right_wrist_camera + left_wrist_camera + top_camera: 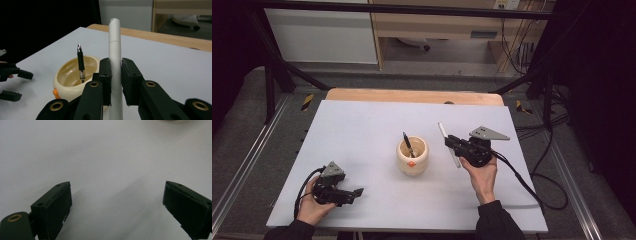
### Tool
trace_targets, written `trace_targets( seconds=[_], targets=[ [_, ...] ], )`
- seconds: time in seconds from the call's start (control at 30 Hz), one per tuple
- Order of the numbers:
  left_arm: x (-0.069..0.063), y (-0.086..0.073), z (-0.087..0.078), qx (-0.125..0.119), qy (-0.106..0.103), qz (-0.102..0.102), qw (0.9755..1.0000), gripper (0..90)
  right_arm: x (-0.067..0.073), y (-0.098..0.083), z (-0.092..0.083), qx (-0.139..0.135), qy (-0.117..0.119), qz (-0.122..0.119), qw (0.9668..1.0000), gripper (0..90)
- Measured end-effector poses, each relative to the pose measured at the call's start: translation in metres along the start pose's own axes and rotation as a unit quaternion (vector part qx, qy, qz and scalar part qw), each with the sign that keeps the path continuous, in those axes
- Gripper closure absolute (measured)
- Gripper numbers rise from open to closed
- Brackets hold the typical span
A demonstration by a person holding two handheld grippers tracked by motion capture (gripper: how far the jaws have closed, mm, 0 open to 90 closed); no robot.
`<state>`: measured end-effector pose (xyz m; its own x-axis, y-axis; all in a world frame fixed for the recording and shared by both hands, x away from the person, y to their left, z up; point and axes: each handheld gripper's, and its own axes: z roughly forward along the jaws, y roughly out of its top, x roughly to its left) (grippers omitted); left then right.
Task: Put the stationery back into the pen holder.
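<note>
One cream cup (412, 157); one black pen (408, 145) inside; one white pen (448, 144); two tongs (359, 192) (449, 142)

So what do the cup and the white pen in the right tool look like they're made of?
Cup: probably glazed ceramic or glossy plastic; cream, thick rounded rim, soft sheen inside.
White pen: likely matte plastic; smooth, even tube with a seam where the cap joins, clamped between the jaws of the right tool.
</note>
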<state>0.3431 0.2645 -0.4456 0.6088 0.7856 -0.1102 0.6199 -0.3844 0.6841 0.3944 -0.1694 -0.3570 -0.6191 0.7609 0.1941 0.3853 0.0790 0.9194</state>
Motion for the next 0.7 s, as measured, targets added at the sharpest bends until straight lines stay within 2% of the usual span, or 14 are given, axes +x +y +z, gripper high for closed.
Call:
trace_targets(
  seconds=[0.2, 0.7],
  targets=[
    [0.000, 0.000, 0.000, 0.000, -0.001, 0.001, 1.0000, 8.7, 0.012, 0.005, 0.006, -0.017, 0.014, 0.001, 0.9998, 78.9],
    [0.000, -0.001, -0.001, 0.000, 0.000, 0.000, 1.0000, 8.7, 0.031, 0.017, 0.020, -0.066, 0.028, 0.010, 0.9974, 78.9]
  ],
)
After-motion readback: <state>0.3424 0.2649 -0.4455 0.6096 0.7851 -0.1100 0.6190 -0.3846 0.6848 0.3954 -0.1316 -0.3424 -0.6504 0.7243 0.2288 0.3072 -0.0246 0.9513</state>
